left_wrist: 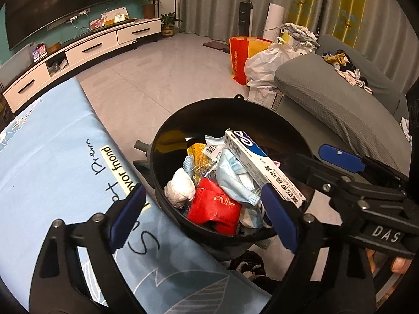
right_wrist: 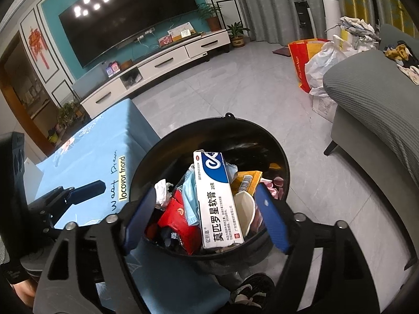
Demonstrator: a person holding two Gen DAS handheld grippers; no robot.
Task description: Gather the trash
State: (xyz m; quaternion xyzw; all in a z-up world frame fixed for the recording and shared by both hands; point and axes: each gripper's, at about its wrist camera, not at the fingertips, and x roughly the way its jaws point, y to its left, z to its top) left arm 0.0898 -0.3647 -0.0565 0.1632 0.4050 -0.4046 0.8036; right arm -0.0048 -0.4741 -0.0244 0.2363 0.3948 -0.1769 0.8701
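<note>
A black round trash bin (left_wrist: 209, 110) (right_wrist: 262, 136) stands on the floor beside the blue-covered table. It holds a white and blue ointment box (left_wrist: 258, 163) (right_wrist: 218, 196), a red packet (left_wrist: 214, 208) (right_wrist: 174, 217), a blue face mask (left_wrist: 235, 175), a white tissue wad (left_wrist: 180, 187), a yellow wrapper (right_wrist: 247, 181) and a paper cup (right_wrist: 243, 210). My left gripper (left_wrist: 204, 216) is open above the bin's near edge and holds nothing. My right gripper (right_wrist: 207, 218) is open above the bin, with the box lying between its fingers. The right gripper also shows in the left wrist view (left_wrist: 318, 159).
A blue cloth-covered table (left_wrist: 52, 162) (right_wrist: 99, 154) lies left of the bin. A grey sofa (left_wrist: 340, 104) (right_wrist: 371, 99) stands right. Bags (left_wrist: 262, 60) sit at the sofa's far end. A TV cabinet (left_wrist: 86, 49) lines the far wall. A shoe (right_wrist: 251, 290) is below the bin.
</note>
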